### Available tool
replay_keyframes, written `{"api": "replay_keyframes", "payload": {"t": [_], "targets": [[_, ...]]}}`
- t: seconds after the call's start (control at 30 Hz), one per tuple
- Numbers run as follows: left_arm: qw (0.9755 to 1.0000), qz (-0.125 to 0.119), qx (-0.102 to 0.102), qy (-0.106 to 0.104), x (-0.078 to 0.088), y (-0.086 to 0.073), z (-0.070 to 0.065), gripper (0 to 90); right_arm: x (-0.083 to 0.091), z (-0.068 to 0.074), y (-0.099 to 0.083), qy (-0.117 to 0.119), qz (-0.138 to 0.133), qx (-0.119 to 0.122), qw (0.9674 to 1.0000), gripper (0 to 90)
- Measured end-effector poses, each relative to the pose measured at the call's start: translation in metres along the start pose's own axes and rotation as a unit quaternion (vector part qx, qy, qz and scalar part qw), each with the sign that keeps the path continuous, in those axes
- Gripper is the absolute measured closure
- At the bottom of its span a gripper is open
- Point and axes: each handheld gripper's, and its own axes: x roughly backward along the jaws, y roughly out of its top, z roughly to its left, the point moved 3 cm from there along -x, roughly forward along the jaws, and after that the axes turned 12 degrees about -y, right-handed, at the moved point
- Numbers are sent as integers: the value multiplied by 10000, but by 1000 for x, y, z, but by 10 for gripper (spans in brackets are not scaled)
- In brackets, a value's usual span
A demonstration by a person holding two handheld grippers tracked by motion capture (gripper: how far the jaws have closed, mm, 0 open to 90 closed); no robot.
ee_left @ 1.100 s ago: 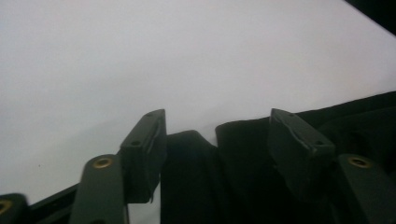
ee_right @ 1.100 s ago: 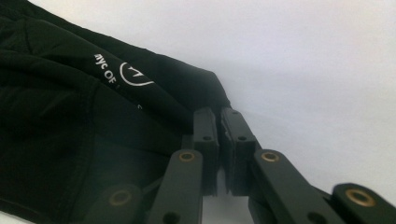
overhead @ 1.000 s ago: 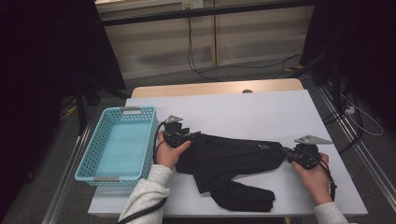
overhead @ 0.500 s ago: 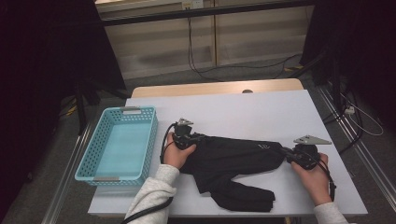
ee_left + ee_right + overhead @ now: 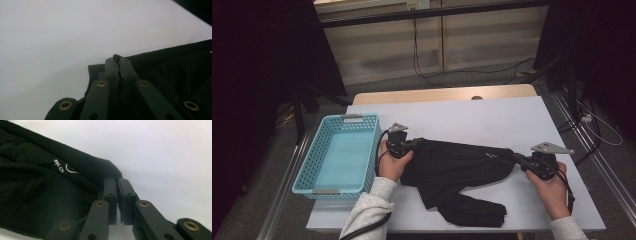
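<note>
A black garment [image 5: 457,167] with small white lettering lies stretched across the white table [image 5: 492,117], one leg or sleeve trailing toward the front edge. My left gripper [image 5: 414,143] is at its left end. Its jaws have just been closing and now stand shut with a fold of the black cloth [image 5: 175,67] pinched at the tips of the left gripper [image 5: 117,61]. My right gripper [image 5: 516,158] holds the garment's right end. In its own view the right gripper [image 5: 117,182] is shut on the edge of the cloth [image 5: 37,182].
A light blue perforated basket [image 5: 307,167] stands with nothing in it at the table's left side, close to my left hand. Bare white tabletop lies behind the garment. Cables run over the floor beyond the table.
The left gripper has edged to the garment's left end and closed its jaws on the cloth. The right gripper and hand have kept still.
</note>
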Motion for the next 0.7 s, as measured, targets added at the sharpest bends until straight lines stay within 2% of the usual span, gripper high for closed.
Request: {"api": "replay_keyframes", "payload": {"t": [0.03, 0.17, 0.2, 0.23, 0.33, 0.4, 0.47, 0.53, 0.57, 0.6, 0.67, 0.7], "targets": [[10000, -77, -24, -30, 4, 0, -1, 864, 3, 3, 5, 36, -150, 82, 9998, 860], [9996, -257, -133, -56, 21, -2, -4, 864, 10, 9, 11, 79, -328, 156, 9993, 883], [9995, -270, -141, -62, 24, -3, -5, 864, 10, 9, 11, 79, -328, 156, 9993, 883], [9995, -276, -150, -84, 27, -5, -6, 862, 11, 13, 10, 191, -281, 147, 9993, 884], [9996, -185, -185, -69, 34, -13, -5, 861, 8, 16, 7, 190, -157, 216, 9995, 868], [9998, -142, -129, -19, 36, -18, -3, 859, 3, 22, 8, 194, -89, 184, 9996, 797], [9999, -85, -133, -21, 37, -22, -2, 859, 1, 23, 11, 191, -72, 165, 9997, 780], [9999, -38, -131, -11, 37, -22, -2, 859, -3, 26, 15, 188, -79, 121, 9997, 705], [9999, -49, -141, -28, 37, -21, -4, 859, -8, 27, 20, 142, -25, 68, 9999, 601], [9999, -49, -141, -28, 37, -21, -4, 859, -8, 27, 20, 142, -25, 68, 9999, 601], [9998, -20, -189, -21, 37, -20, -5, 859, -17, 26, 25, 44, -48, -118, 9999, 540], [9998, -54, -171, -35, 37, -20, -6, 859, -29, 26, 29, 9, 94, -299, 9995, 492]]}}
